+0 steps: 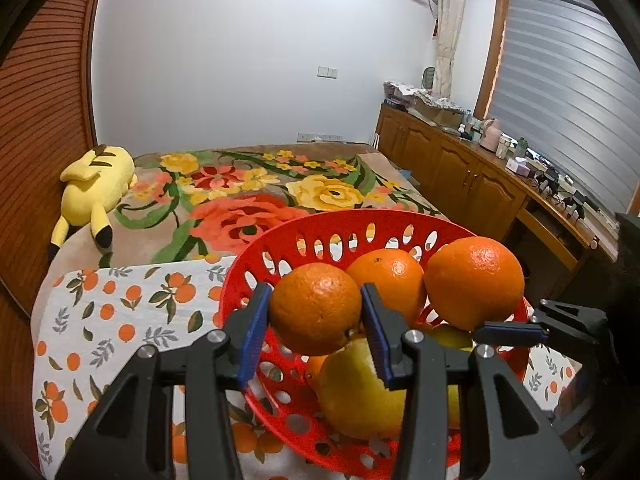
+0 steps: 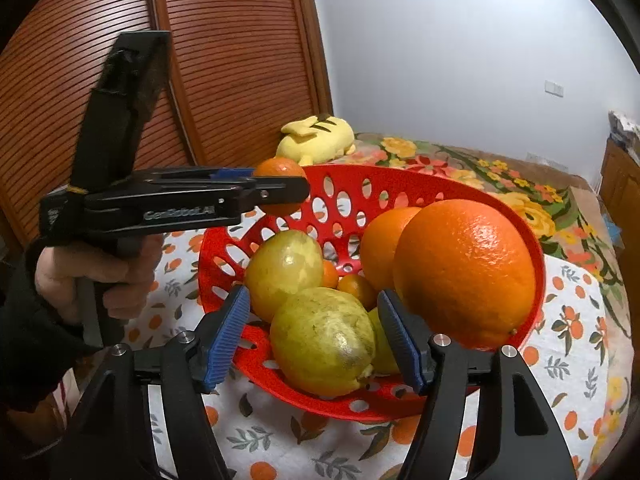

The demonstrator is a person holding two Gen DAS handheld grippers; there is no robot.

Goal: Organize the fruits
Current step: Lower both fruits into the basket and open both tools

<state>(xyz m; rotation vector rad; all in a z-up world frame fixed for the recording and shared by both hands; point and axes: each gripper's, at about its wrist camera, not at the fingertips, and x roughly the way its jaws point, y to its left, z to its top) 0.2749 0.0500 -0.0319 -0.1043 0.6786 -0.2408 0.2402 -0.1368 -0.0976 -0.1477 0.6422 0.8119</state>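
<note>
A red perforated basket [image 1: 332,236] [image 2: 420,184] sits on an orange-print cloth. My left gripper [image 1: 316,312] is shut on a small orange [image 1: 316,306] and holds it above the basket's near rim; it also shows in the right wrist view [image 2: 280,190] with the orange [image 2: 278,168]. My right gripper [image 2: 314,332] is open and empty over the basket's near edge, around a yellow-green lemon [image 2: 320,344]. A second lemon [image 2: 286,272], two large oranges [image 2: 466,272] [image 2: 382,244] and small tangerines [image 2: 356,288] lie in the basket.
The orange-print cloth [image 1: 112,320] covers a table in front of a bed with a floral blanket [image 1: 248,192] and a yellow plush toy [image 1: 96,188]. A wooden slatted door [image 2: 200,60] is at left, a cabinet [image 1: 460,168] at right.
</note>
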